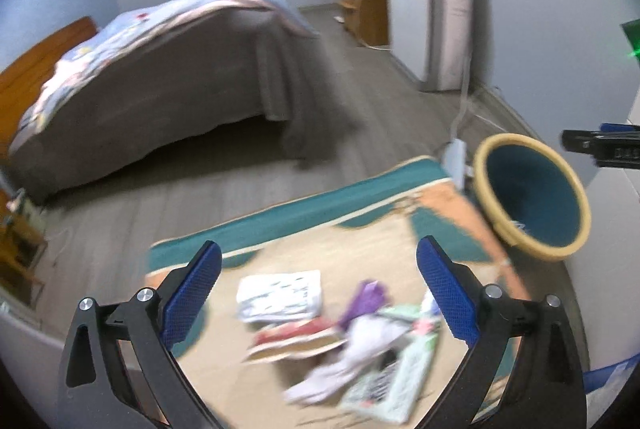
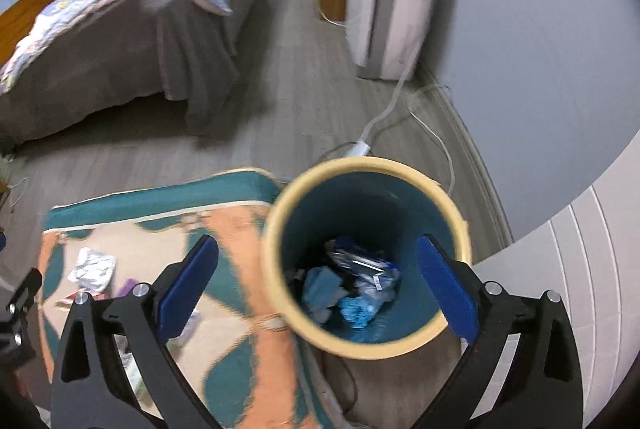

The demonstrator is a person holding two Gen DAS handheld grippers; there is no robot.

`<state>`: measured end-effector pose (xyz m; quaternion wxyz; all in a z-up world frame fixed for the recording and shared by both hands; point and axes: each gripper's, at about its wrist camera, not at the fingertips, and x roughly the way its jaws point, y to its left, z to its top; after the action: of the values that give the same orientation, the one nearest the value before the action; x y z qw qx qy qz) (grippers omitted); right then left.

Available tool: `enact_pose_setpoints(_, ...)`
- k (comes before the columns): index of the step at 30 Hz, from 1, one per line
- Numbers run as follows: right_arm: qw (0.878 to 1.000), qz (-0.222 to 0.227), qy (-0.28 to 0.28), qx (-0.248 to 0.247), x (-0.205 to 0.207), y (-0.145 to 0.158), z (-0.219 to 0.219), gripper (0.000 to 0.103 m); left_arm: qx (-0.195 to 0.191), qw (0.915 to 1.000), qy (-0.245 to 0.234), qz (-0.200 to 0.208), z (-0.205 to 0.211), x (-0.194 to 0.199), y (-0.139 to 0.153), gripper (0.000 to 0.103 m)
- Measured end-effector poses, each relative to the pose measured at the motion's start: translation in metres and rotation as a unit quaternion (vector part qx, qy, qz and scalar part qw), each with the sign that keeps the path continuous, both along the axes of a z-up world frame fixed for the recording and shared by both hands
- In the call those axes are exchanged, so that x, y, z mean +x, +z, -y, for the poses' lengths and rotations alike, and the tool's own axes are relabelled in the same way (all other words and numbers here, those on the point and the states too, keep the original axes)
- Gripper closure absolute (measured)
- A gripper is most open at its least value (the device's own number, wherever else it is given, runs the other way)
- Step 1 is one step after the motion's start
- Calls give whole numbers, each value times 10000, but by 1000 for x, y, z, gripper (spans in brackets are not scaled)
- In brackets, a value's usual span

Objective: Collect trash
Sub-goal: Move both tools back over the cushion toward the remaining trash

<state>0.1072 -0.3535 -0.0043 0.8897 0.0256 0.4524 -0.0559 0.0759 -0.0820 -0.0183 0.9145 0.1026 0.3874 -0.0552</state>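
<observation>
Left gripper (image 1: 319, 293) jaws spread wide and empty above a blurred heap of wrappers (image 1: 340, 341) on the patterned rug (image 1: 304, 217), right gripper (image 2: 318, 293) jaws likewise wide and empty over the yellow-rimmed bin (image 2: 276, 229) holding blue trash, bin at the rug's edge, bed (image 2: 120, 29) beyond

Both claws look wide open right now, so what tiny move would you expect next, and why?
Probably the left gripper lowers toward the trash pile on the rug. It is open and empty, and the wrappers and papers lie just below its fingers. The right gripper is also open and empty, above the bin, which already holds some trash.
</observation>
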Motion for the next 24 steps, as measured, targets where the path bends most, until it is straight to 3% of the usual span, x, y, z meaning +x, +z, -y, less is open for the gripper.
enact_pose_setpoints(8, 9973, -152, 387, 603, -22, -3, -67, 6, -160, 9969, 761, -86, -68, -18, -9, 6)
enact_pose_setpoints(18, 9954, -780, 324, 443, -23, -52, -99, 6, -245, 9955, 888, -202, -105, -26, -19, 6)
enact_pose_setpoints(24, 9927, -1048, 384, 454, -22, -76, -120, 6, -77, 9959, 813, -377, -115, -24, -29, 6)
